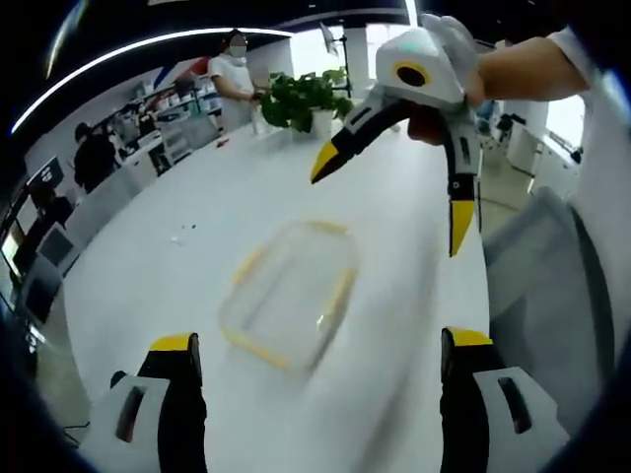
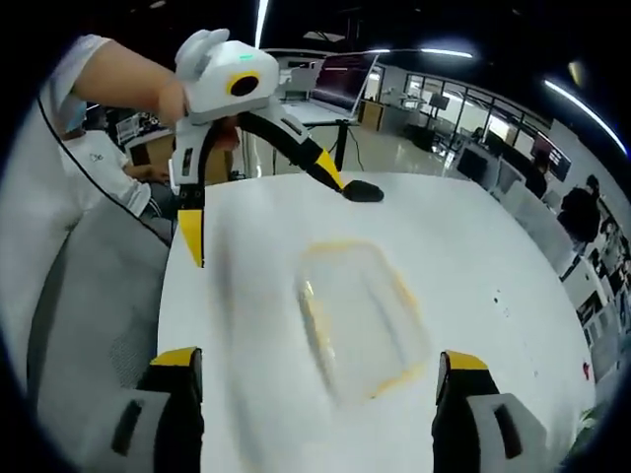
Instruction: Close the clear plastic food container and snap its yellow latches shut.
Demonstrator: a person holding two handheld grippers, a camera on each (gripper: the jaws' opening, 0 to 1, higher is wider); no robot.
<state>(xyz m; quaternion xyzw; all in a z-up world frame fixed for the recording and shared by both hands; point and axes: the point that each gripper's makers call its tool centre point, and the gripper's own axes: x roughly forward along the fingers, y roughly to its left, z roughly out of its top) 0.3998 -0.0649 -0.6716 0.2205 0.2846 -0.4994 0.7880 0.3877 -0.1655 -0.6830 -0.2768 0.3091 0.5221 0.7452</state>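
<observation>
Both grippers hang above the desk with jaws spread wide and nothing between them. In the left gripper view, the left gripper (image 1: 320,370) frames the clear plastic container (image 1: 289,294) from the near side, while the right gripper (image 1: 394,207) hovers beyond it, apart from it. In the right gripper view, the right gripper's own yellow-tipped jaws rise at the bottom, and the left gripper comes in at the upper left.

The container lies flat on the white desk (image 1: 158,266), its yellow edging (image 1: 340,296) smeared by motion blur, so whether the lid is seated or the latches are already snapped cannot be told.

The likely trouble is the light container skating on the smooth desk if one gripper presses a latch without the other bracing the far side. A wide-open jaw could also catch the rim and tip it.
</observation>
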